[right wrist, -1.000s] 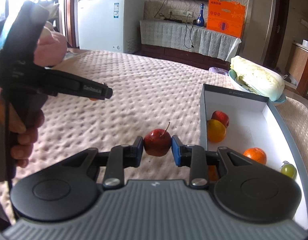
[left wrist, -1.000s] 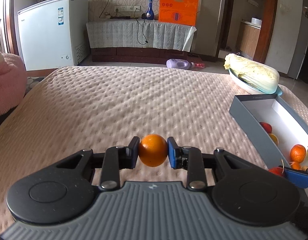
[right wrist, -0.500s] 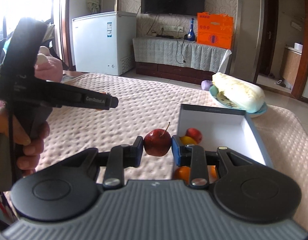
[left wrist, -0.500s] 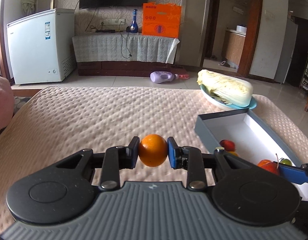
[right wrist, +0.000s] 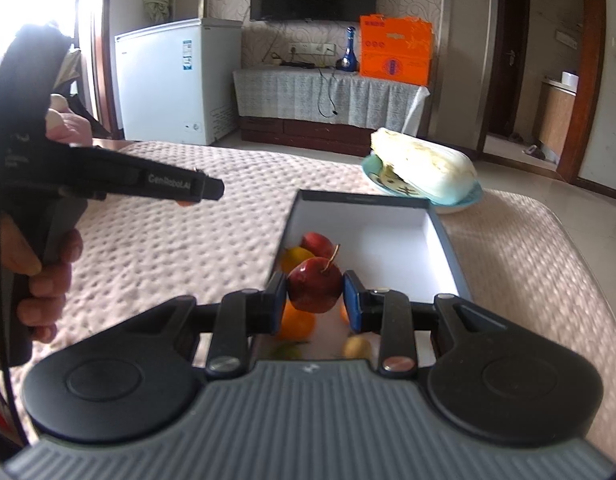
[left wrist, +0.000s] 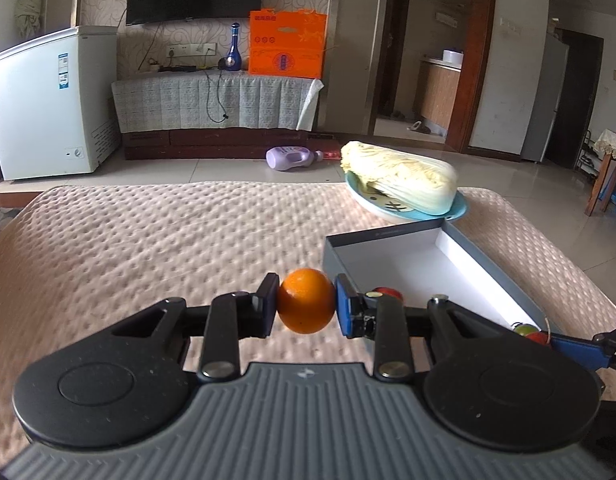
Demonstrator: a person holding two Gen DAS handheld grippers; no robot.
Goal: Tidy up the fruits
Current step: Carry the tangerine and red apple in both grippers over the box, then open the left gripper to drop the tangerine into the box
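Now carrying fruit toward the box (right wrist: 448,240) — right gripper (right wrist: 316,294) pinching an apple (right wrist: 314,290), left gripper (left wrist: 306,306) pinching an orange (left wrist: 305,300) — next needing release above its open floor.

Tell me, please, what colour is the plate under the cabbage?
Light blue plate; left wrist view.

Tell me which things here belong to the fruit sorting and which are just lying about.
Job:
round orange fruit in left gripper
red stemmed apple in right gripper
grey white-lined box holding fruit

Lying about:
pale napa cabbage on blue plate
purple plastic bottle on floor
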